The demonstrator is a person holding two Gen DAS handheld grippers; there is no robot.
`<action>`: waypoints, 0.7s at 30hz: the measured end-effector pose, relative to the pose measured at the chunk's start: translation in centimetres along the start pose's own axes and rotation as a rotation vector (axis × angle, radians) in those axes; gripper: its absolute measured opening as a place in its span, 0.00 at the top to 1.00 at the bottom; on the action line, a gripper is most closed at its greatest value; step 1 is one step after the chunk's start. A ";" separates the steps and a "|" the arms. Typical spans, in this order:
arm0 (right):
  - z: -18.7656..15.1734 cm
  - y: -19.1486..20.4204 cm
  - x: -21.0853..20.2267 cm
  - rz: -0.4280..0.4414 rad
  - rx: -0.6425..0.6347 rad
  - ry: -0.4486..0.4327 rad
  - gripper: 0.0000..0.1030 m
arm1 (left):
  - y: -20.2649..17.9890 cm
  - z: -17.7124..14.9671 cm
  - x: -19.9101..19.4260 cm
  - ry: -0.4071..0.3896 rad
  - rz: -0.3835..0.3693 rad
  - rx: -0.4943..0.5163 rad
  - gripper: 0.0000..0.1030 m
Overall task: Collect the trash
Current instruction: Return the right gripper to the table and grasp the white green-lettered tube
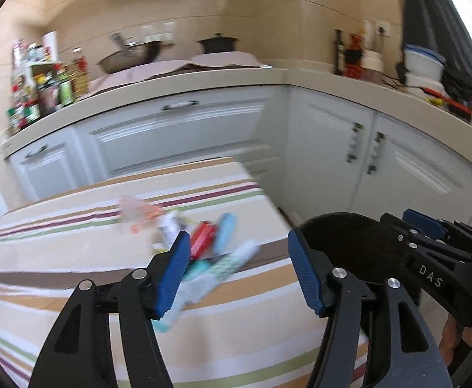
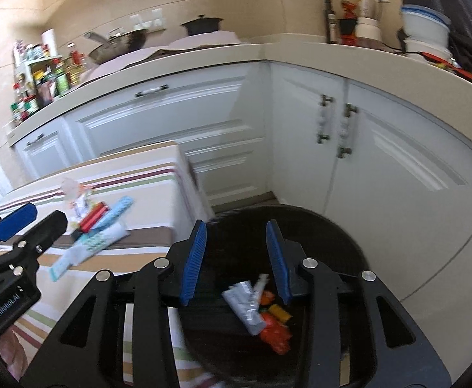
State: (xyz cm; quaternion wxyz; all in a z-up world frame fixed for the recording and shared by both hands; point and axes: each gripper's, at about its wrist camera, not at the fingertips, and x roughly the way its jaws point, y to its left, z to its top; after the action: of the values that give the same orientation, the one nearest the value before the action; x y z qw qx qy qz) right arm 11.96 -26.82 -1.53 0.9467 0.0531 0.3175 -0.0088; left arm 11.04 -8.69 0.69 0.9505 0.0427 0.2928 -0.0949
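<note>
A pile of wrappers lies on the striped tablecloth: a red one, light-blue ones and a clear crumpled one. My left gripper hovers just in front of the pile, open, with nothing pressed between its blue pads. My right gripper is open over the black bin beside the table. In the bin lie a silver wrapper and orange-red wrappers. The right wrist view also shows the pile and the left gripper.
White cabinets and an L-shaped counter stand behind the table and bin. On the counter are spice bottles, a wok, a black pot and white containers. A hand holds the right gripper.
</note>
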 end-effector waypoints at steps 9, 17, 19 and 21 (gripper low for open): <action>-0.3 6.7 0.9 0.081 -0.084 0.032 0.63 | 6.8 -1.7 -1.7 0.003 0.124 -0.091 0.37; -0.9 11.4 2.5 0.120 -0.141 0.075 0.56 | 11.5 -3.2 -2.6 0.014 0.186 -0.160 0.36; -1.1 12.4 3.2 0.122 -0.147 0.098 0.56 | 12.7 -3.7 -2.7 0.017 0.200 -0.179 0.36; -1.3 13.4 4.0 0.122 -0.149 0.125 0.55 | 13.9 -4.0 -2.8 0.021 0.214 -0.193 0.36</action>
State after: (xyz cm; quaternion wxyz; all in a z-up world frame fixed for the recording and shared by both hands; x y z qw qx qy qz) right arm 15.04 -13.27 -3.71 0.9251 0.0021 0.3721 0.0758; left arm 9.38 5.94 -0.69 0.9518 -0.0171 0.3043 0.0359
